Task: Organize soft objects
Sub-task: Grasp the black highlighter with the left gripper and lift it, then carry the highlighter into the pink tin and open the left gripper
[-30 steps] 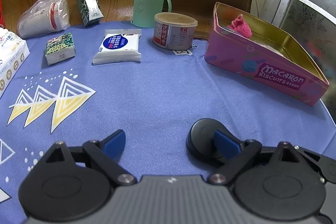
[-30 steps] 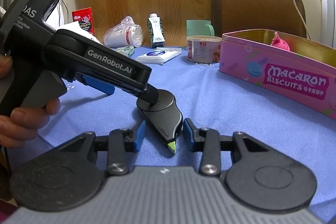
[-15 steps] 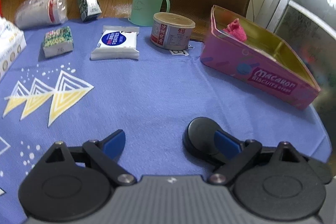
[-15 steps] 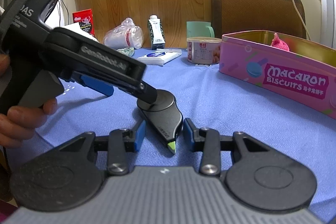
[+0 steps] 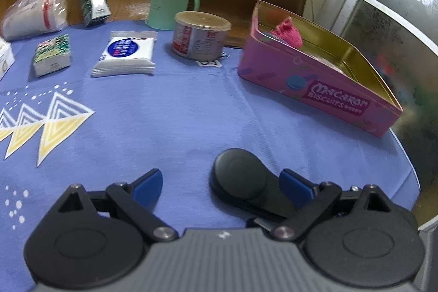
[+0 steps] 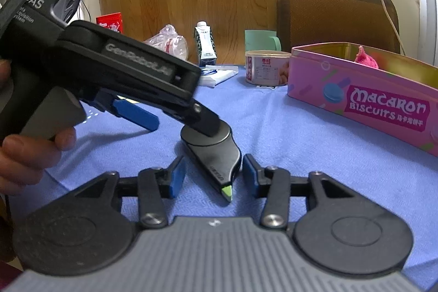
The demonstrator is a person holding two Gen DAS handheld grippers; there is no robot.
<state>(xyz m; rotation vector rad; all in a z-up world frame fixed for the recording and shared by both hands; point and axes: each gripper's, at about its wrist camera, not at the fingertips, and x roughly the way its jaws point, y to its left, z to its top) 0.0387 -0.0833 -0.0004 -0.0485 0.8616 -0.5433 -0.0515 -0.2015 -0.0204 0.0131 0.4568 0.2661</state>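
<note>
We take the pink biscuit tin point(image 5: 323, 89) as our landmark; it stands open on the blue tablecloth point(image 5: 169, 111). A pink soft item point(image 5: 287, 30) lies inside the tin at its far end; we read it as one soft thing already sorted.

A dark teardrop-shaped gadget point(image 6: 215, 155) with a green tip lies flat on the cloth, on the near side of the tin and well apart from it. We cannot tell what it is, nor whether it is soft.

Right gripper point(image 6: 212, 173): jaws parted moderately, holding nothing. The gadget's narrow end sits between the two blue pads; from this view we cannot confirm that either pad touches it. Its long axis runs along the gripper's forward direction, round end away from us, green tip toward the gripper body. A close across the narrow waist looks feasible without turning.

Left gripper point(image 5: 219, 186): jaws wide, holding nothing. Its right-hand finger point(image 5: 297, 186) overlaps the gadget's round end in both views; contact looks likely but is not certain. The gadget lies off-centre, toward that finger.

Judgement: the right gripper is the better placed of the two, since the gadget is already centred between its pads.

Other candidates sit farther from the tin, beyond a squat can point(image 5: 201, 36): a white tissue pack point(image 5: 126, 55) and a green-patterned packet point(image 5: 52, 54). Both are well apart from either gripper.
</note>
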